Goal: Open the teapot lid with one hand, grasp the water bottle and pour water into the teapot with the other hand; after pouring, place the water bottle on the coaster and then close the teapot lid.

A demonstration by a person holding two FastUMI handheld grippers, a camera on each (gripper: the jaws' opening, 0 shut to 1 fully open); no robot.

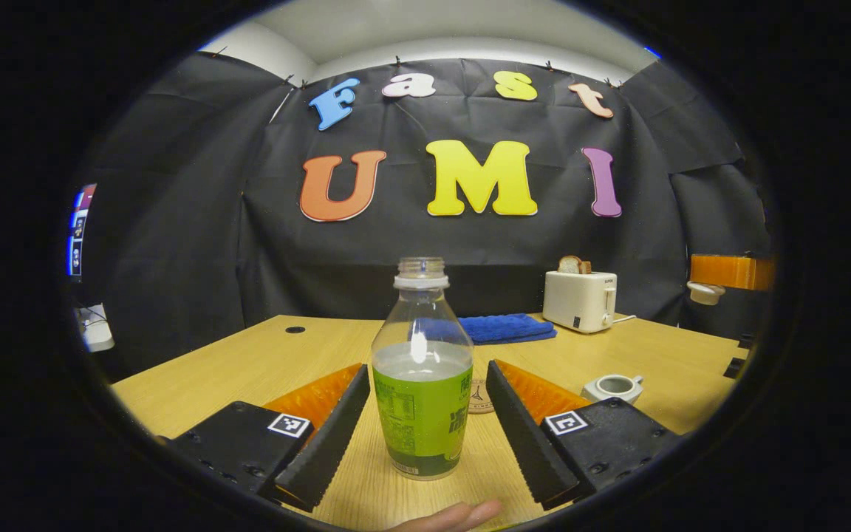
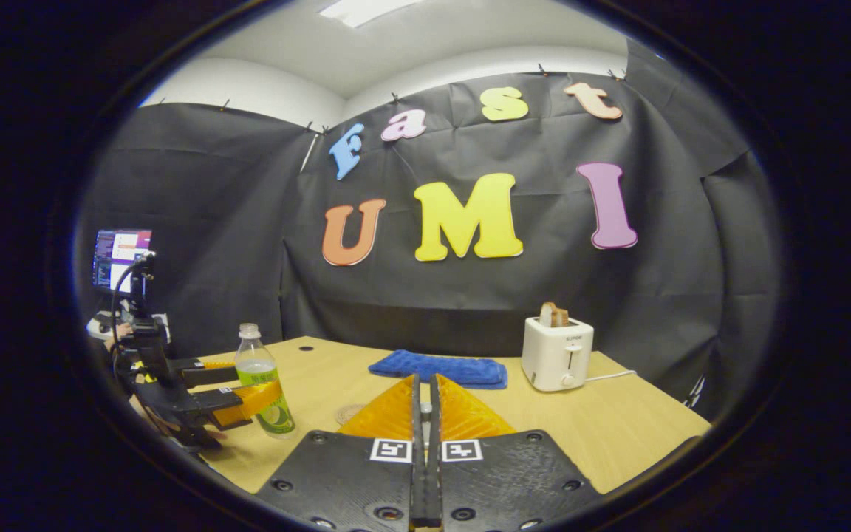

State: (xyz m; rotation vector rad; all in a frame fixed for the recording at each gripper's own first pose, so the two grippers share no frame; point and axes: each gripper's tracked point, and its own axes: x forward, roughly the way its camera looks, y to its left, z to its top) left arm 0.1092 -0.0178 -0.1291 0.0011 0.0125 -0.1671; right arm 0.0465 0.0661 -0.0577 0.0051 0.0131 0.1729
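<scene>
Now, left gripper [image 1: 425,421] jaws wide open around water bottle [image 1: 422,369] at frame centre, not touching, teapot [image 1: 612,386] lower right without lid, right gripper [image 2: 425,414] jaws closed, holding nothing.

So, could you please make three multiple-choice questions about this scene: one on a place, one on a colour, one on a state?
1. The water bottle stands: A between the left gripper's fingers; B on the towel; C beside the toaster.
2. The towel is: A red; B blue; C white.
3. The teapot lid is: A on the teapot; B held by the right gripper; C on the towel.
A: fingers flank it. B: blue cloth. B: it hangs under that gripper, teapot open.
</scene>
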